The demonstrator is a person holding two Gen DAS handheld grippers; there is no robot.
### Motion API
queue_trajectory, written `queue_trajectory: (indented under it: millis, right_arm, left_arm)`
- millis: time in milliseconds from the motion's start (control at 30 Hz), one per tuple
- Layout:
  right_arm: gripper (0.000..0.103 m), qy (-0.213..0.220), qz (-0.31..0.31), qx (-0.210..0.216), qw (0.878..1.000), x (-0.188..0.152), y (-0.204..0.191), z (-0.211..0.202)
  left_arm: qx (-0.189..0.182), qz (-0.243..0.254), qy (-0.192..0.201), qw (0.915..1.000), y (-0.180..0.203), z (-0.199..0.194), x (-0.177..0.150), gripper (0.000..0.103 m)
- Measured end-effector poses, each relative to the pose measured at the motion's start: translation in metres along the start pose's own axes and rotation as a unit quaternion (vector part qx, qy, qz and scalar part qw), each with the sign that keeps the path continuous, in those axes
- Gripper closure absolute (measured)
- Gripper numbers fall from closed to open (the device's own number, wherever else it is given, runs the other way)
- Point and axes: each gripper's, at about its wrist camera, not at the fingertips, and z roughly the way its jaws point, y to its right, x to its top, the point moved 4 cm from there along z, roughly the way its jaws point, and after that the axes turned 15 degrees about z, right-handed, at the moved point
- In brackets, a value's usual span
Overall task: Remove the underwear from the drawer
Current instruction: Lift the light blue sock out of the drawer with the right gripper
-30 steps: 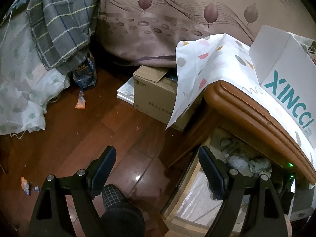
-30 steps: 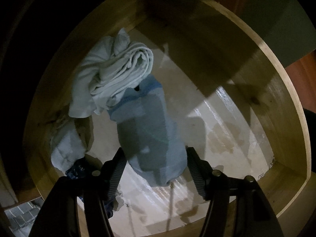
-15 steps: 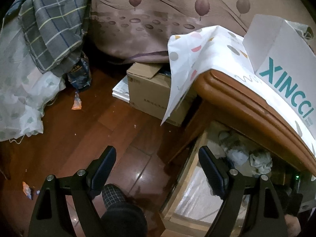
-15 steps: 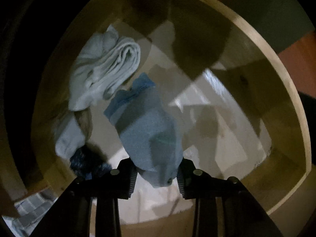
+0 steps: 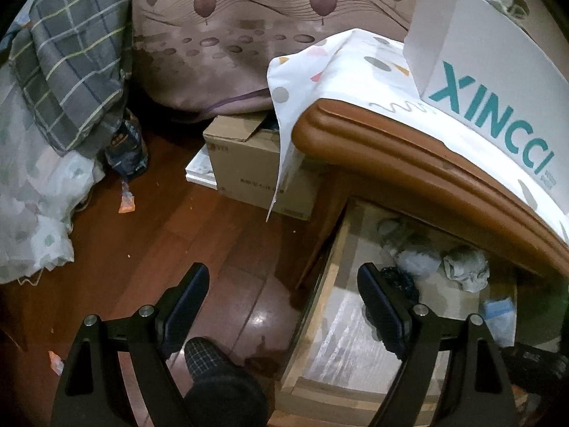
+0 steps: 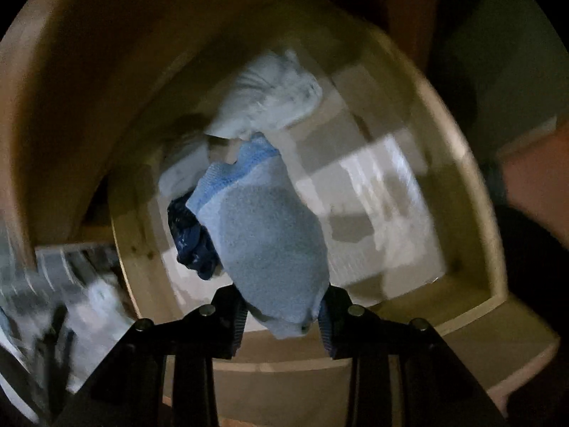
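Left wrist view
Left claw (image 5: 281,297): spread wide, empty, poised over the floor (image 5: 160,242) and the drawer's near corner.
Drawer (image 5: 329,306): pulled out at 4 o'clock, below the surface (image 5: 391,149).
Underwear (image 5: 499,315): pale blue, at 3 o'clock near the frame edge, well apart from this claw.

Right wrist view
Right claw (image 6: 282,316): just narrowed, pinching one end of the underwear (image 6: 263,238).
Position: cloth runs toward 12 o'clock from the pads, above the drawer (image 6: 469,192) floor; whether fully clear, cannot tell.
Handling: likely light, soft, limp; bunched end seems the sound hold.
Leftovers: white bundle (image 6: 270,92) at 12, dark garment (image 6: 192,238) at 9.
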Motion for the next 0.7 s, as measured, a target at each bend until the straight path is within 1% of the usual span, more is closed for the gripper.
queue_trajectory:
  millis: [67,133,167,267,333,400,500,533,667,700]
  right_arm:
    - [0.069,0.038,-0.054,-0.010,0.998,-0.006,-0.013,-0.013]
    - [0.069,0.067,-0.095,-0.016,0.993,-0.006,-0.013,-0.021]
    - [0.069,0.088,-0.123,-0.016,0.988,-0.006,-0.014,-0.030]
    - [0.069,0.129,-0.179,-0.026,0.975,-0.009,-0.014,-0.046]
    - [0.069,0.149,-0.200,-0.030,0.968,-0.009,-0.009,-0.050]
    - [0.069,0.171,-0.216,-0.036,0.961,-0.009,-0.009,-0.050]
    - [0.069,0.213,-0.235,-0.046,0.947,-0.004,0.000,-0.066]
    - [0.069,0.226,-0.240,-0.048,0.943,-0.001,0.009,-0.074]
    - [0.069,0.284,-0.253,-0.056,0.923,0.010,0.022,-0.092]
    - [0.069,0.292,-0.253,-0.056,0.921,0.013,0.025,-0.095]
  left_arm:
    - [-0.007,0.008,0.001,0.9999,0.005,0.001,0.000,0.020]
    - [-0.015,0.014,-0.003,0.9998,0.009,0.002,0.000,0.020]
    - [-0.022,0.015,-0.006,0.9996,0.012,0.003,-0.001,0.020]
    - [-0.036,0.022,-0.017,0.9990,0.018,0.007,-0.004,0.020]
    - [-0.040,0.026,-0.022,0.9986,0.023,0.008,-0.006,0.020]
    - [-0.053,0.028,-0.028,0.9978,0.027,0.010,-0.009,0.020]
    - [-0.065,0.031,-0.034,0.9968,0.033,0.014,-0.012,0.020]
    - [-0.067,0.033,-0.037,0.9965,0.035,0.015,-0.013,0.020]
    - [-0.056,0.058,-0.038,0.9960,0.045,0.017,-0.016,0.020]
    - [-0.054,0.064,-0.036,0.9959,0.047,0.017,-0.016,0.020]
